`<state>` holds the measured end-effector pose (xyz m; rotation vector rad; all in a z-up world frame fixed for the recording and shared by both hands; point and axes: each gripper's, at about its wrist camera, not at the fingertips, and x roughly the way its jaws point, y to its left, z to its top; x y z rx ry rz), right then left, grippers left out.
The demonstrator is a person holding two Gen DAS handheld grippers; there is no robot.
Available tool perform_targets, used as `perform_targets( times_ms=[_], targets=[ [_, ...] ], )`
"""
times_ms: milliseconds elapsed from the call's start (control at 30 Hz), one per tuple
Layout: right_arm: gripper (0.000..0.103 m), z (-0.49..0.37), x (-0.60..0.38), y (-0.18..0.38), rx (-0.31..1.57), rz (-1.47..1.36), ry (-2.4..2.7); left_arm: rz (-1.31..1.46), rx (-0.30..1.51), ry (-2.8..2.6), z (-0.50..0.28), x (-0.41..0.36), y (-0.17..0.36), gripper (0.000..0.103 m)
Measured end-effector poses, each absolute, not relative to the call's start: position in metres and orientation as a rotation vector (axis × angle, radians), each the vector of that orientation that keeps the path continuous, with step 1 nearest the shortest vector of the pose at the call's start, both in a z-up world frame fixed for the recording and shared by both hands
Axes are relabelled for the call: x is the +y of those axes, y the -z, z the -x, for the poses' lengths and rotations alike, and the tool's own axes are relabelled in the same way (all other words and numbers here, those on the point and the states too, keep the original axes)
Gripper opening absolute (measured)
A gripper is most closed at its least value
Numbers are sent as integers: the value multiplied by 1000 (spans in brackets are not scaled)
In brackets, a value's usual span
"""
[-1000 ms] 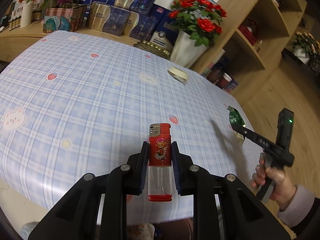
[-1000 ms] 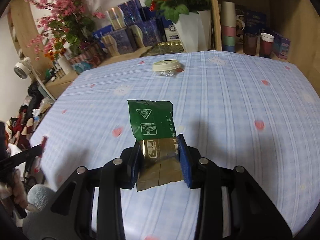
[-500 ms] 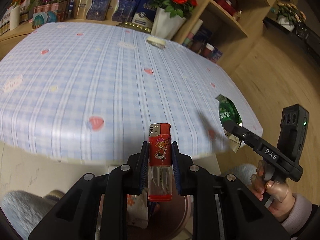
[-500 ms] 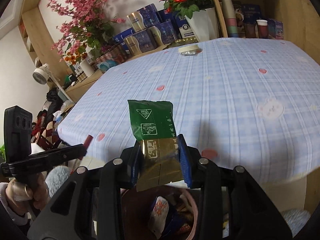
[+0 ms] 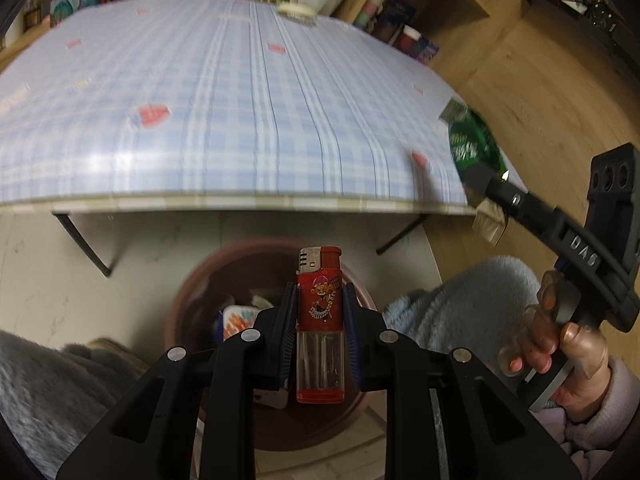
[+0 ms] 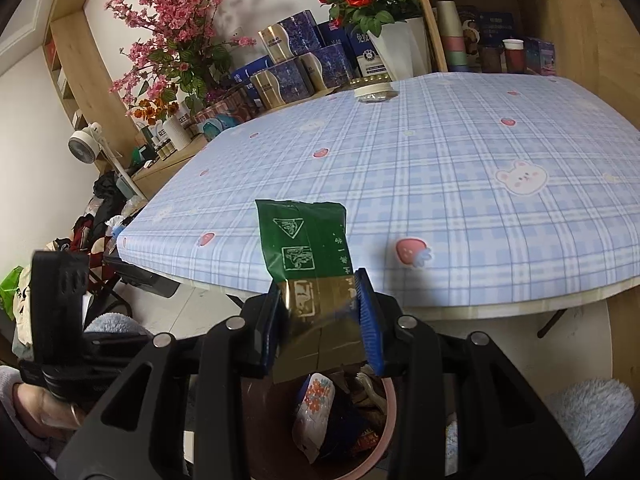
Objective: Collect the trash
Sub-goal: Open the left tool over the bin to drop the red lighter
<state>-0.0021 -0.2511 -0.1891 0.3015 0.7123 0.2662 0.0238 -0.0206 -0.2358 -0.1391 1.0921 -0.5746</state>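
Nearest, the left gripper (image 5: 320, 320) clamps a red lighter (image 5: 320, 320) upright above the brown bin (image 5: 184, 304) under the table's near edge. The right gripper (image 6: 318, 316) pinches a green wrapper (image 6: 308, 240) over the bin's rim (image 6: 390, 394); released there, I reckon it could flutter onto the floor. Far across the table (image 6: 460, 168), a lidded container (image 6: 374, 92) remains.

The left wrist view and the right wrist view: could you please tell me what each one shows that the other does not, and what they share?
Only the left wrist view shows the red plastic lighter clamped in the left hand-held gripper. Only the right wrist view shows the pink blossom bouquet and the small white fan. Both show the blue checked tablecloth, the round brown trash bin below, and the green foil packet held in the right hand-held gripper.
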Motion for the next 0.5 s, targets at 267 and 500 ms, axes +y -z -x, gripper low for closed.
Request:
perform_targets(
  times_ms=[267, 500],
  targets=[
    [37, 2, -256, 197, 721, -308, -260, 125, 1220, 627, -30, -44, 267, 22],
    [37, -1, -261, 201, 732, -329, -255, 26, 1328, 712, -22, -72, 290, 22]
  ],
)
